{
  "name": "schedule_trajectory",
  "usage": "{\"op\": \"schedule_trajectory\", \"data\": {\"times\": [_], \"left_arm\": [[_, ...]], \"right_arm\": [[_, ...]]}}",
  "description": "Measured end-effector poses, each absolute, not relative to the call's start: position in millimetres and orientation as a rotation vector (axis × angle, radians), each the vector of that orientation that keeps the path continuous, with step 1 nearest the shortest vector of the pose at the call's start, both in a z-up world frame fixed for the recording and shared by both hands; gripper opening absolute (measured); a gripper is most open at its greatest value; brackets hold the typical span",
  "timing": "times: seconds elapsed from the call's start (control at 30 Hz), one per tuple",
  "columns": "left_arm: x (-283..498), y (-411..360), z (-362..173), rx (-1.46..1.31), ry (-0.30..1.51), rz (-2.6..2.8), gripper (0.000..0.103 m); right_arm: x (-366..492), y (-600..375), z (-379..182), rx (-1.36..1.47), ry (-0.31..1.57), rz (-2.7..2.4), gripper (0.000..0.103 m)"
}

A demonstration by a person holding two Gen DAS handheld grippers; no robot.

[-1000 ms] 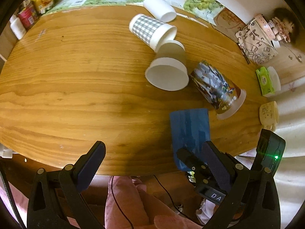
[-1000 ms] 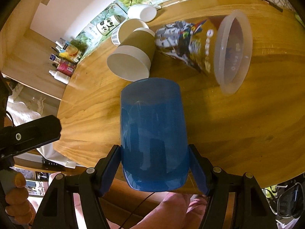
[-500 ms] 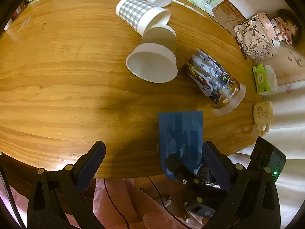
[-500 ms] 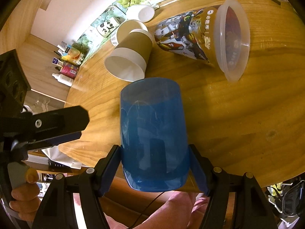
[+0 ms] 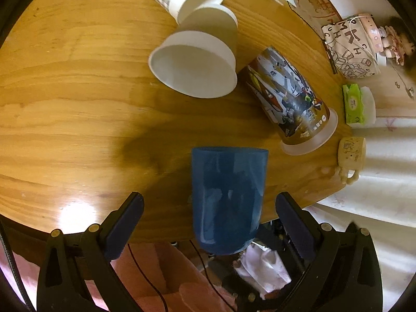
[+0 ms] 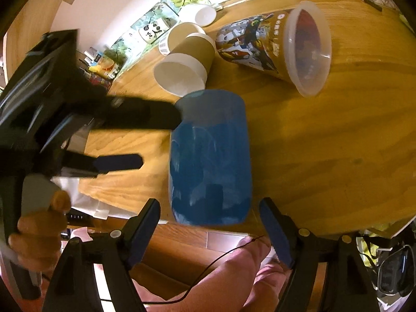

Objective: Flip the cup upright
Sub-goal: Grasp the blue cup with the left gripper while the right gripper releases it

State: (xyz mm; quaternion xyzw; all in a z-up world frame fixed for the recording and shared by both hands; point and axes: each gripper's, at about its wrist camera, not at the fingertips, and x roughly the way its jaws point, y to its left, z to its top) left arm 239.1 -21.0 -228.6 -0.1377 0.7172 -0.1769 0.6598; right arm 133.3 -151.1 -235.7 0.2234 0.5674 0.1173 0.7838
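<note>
The blue plastic cup (image 5: 227, 197) stands at the near table edge (image 5: 65, 119), at 6 o'clock in both wrist views, its closed end seemingly up, so seemingly inverted; the right gripper (image 6: 209, 230) straddles its lower part with fingers spread and not touching; the left gripper (image 5: 208, 226) is likewise spread wide around it. To flip well, I judge one gripper should close squarely on mid-wall, lift clear before rotating, and avoid the printed plastic cup (image 5: 288, 101) at 1 o'clock and the brown paper cup (image 5: 197, 65) at 12.
</note>
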Motion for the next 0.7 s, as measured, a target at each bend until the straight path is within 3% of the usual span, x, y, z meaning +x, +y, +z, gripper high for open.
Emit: {"op": "schedule_trajectory", "data": {"times": [0.47, 0.7], "left_arm": [[240, -52, -243, -0.332, 1.676, -0.409, 0.100], [240, -50, -249, -0.337, 1.704, -0.394, 0.077]], "right_arm": [[98, -161, -234, 0.487, 1.254, 0.203, 0.079], [96, -167, -227, 0.492, 1.241, 0.182, 0.079]]}}
